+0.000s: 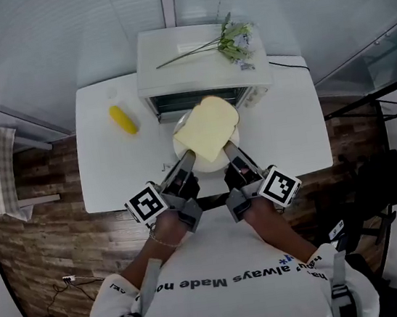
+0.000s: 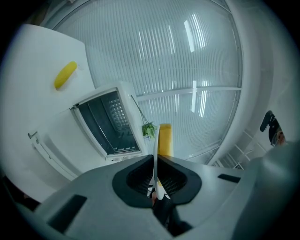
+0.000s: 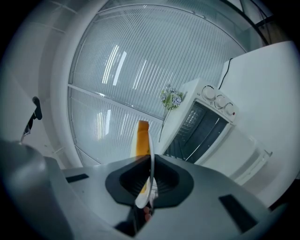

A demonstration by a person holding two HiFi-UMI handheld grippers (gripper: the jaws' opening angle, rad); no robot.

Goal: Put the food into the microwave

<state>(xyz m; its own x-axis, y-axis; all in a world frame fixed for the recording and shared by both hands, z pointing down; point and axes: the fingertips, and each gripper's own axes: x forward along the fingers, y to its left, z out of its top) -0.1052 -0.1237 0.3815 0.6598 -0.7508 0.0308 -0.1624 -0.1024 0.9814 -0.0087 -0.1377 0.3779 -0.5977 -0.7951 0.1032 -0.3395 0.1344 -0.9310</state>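
Gripping the near rim of the white plate (image 1: pixel 182 143), the left gripper (image 1: pixel 188 160) and the right gripper (image 1: pixel 230 149) are each closed tightly on its thin edge, one at each side. The yellow food (image 1: pixel 209 126) is carried on this plate and reaches past its far rim, just before the open mouth of the microwave (image 1: pixel 198 53). Bare table (image 1: pixel 293 126) is left on both sides. A corn cob (image 1: pixel 123 119) is seen well apart at the left. The lowered door is mostly hidden under the plate. Flowers (image 1: pixel 234 39) lie on the microwave's top.
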